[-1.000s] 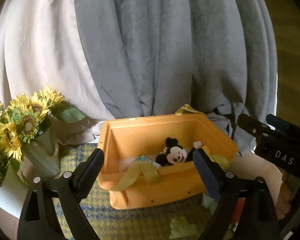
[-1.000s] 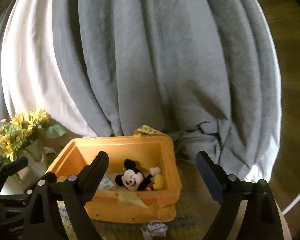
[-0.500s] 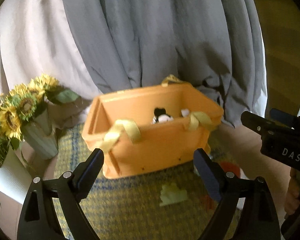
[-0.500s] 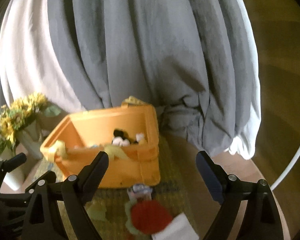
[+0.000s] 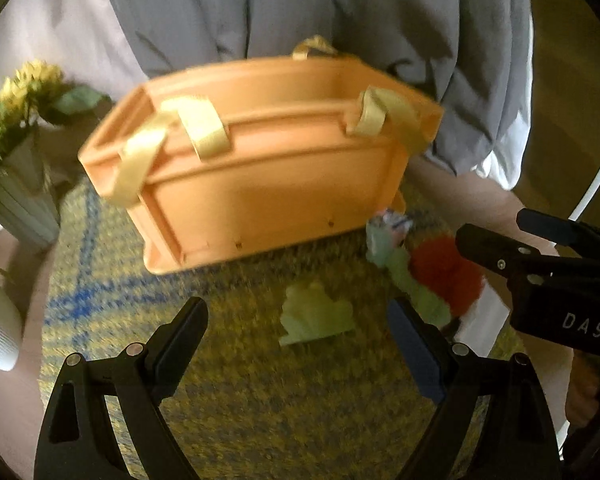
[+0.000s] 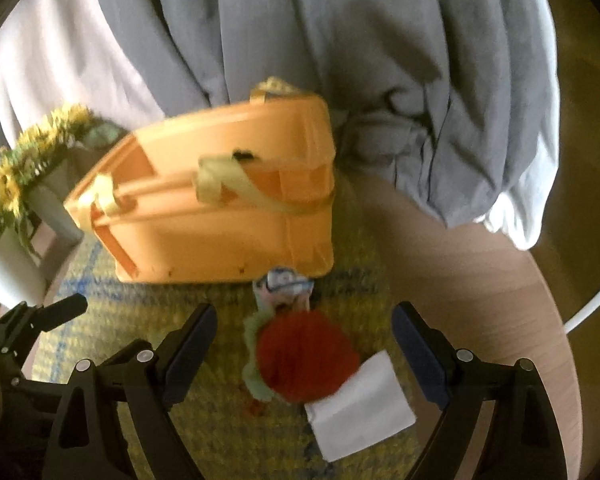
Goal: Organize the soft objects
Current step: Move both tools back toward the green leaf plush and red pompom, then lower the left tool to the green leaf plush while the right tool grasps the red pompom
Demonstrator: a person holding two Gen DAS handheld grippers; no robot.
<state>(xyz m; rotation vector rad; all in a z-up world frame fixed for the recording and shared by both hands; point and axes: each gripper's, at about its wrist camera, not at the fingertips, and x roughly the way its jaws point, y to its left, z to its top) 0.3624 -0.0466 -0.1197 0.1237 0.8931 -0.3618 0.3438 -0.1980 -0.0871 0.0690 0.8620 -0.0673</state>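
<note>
**Red toy under our right gripper**

We held both grippers wide open and empty. The red toy (image 6: 306, 354) lay on the mat (image 6: 220, 420), near of the bin (image 6: 220, 216), centred just ahead of our right gripper (image 6: 304, 344). Our left gripper (image 5: 298, 344) faced the green piece (image 5: 316, 314).
</note>
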